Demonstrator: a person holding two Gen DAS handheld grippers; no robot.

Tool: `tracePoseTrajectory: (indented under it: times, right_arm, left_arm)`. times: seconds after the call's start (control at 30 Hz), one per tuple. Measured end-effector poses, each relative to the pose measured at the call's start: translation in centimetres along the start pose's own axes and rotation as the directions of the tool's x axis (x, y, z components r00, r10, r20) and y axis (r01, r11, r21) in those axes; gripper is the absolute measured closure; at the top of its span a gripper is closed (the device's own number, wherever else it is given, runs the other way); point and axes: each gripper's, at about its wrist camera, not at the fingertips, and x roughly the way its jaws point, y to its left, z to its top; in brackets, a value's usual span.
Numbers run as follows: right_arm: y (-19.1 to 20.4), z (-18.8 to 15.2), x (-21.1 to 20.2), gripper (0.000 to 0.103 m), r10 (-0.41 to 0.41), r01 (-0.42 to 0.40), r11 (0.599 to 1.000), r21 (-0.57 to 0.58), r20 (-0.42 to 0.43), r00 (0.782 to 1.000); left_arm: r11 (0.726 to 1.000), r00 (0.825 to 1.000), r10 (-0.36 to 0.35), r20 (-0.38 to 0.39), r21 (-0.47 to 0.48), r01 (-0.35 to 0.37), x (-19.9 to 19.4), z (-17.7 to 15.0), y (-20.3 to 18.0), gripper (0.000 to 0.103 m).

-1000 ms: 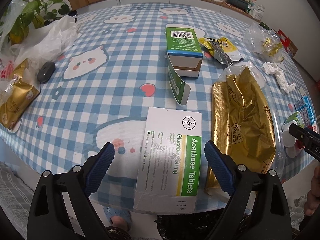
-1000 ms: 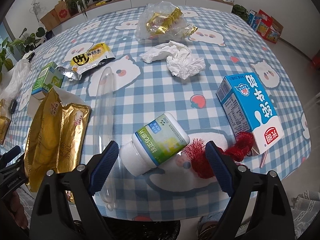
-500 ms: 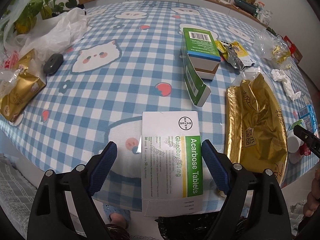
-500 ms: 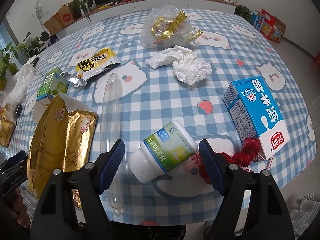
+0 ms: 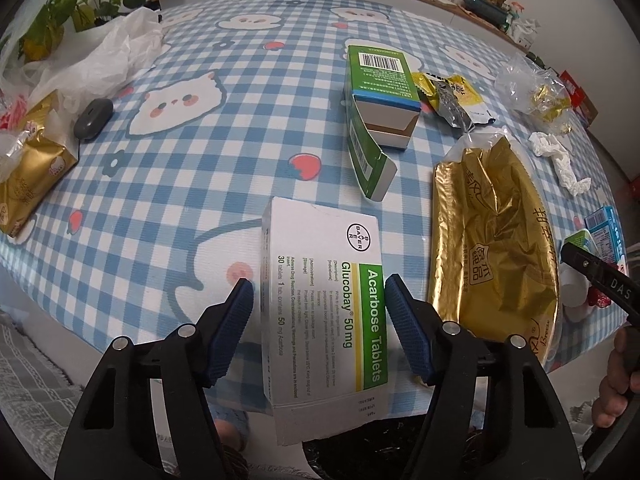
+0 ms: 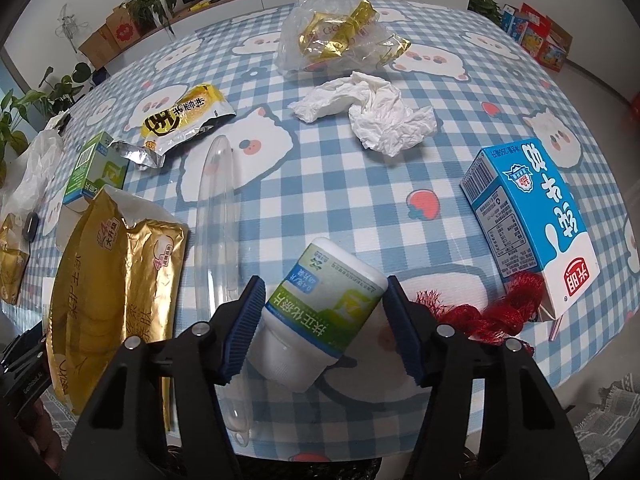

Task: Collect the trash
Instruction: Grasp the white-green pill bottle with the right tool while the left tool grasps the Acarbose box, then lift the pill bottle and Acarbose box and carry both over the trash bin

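Note:
A white Acarbose tablet box [image 5: 320, 304] lies at the near table edge, its end hanging over. My left gripper [image 5: 320, 280] straddles it with jaws closing. The right pad touches the box's green side and a thin gap shows at the left pad. In the right wrist view a white pill bottle [image 6: 324, 304] with a green label lies tilted between the pads of my right gripper [image 6: 325, 282]. Those jaws are closing too and both pads rest against the bottle.
A gold foil bag [image 5: 496, 248], an opened green carton [image 5: 380, 96] and a white plastic bag [image 5: 100, 60] lie around the box. Near the bottle are a clear tube [image 6: 220, 216], red netting [image 6: 492, 316], a blue milk carton [image 6: 532, 224] and crumpled tissue [image 6: 380, 116]. A black bag [image 5: 360, 452] hangs below the edge.
Both grippers' jaws have narrowed around their objects. The bottle has turned a little more upright between the right pads. The tablet box has skewed slightly.

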Motion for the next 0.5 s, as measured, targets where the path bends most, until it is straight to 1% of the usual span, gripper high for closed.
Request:
tracePoseTrajectory:
  times: [0.17, 0.27, 0.3, 0.37, 0.43, 0.47, 0.5]
  right_arm:
    - [-0.16, -0.09, -0.03, 0.048, 0.010, -0.010, 1.000, 0.004, 0.000, 1.000]
    - [-0.10, -0.14, -0.06, 0.048, 0.010, -0.010, 1.000, -0.002, 0.000, 1.000]
    - [-0.07, -0.16, -0.07, 0.048, 0.009, -0.009, 1.000, -0.003, -0.001, 1.000]
    - [0.01, -0.19, -0.08, 0.048, 0.009, -0.009, 1.000, -0.006, 0.000, 1.000]
    - [0.08, -0.22, -0.09, 0.048, 0.010, -0.010, 1.000, -0.010, 0.000, 1.000]
    - [0.13, -0.23, -0.11, 0.048, 0.009, -0.009, 1.000, -0.011, 0.001, 1.000]
    - [0.17, -0.25, -0.12, 0.049, 0.008, -0.008, 1.000, -0.013, 0.001, 1.000]
  left_arm:
    - [1.000, 1.000, -0.010, -0.009, -0.002, 0.010, 0.08, -0.03, -0.30, 0.039]
    - [1.000, 1.000, -0.015, 0.014, -0.011, 0.015, -0.37, 0.08, -0.26, 0.033]
    - [1.000, 1.000, -0.007, 0.022, -0.009, 0.007, -0.50, 0.13, -0.32, 0.028]
    - [1.000, 1.000, 0.008, 0.025, -0.005, -0.008, -0.43, 0.13, -0.34, 0.026]
    - [1.000, 1.000, 0.005, 0.008, -0.008, -0.005, 0.00, 0.07, -0.35, 0.027]
    - [1.000, 1.000, 0.009, 0.000, -0.009, -0.009, 0.22, 0.03, -0.32, 0.029]
    - [1.000, 1.000, 0.011, -0.007, -0.011, -0.011, 0.39, 0.01, -0.29, 0.035]
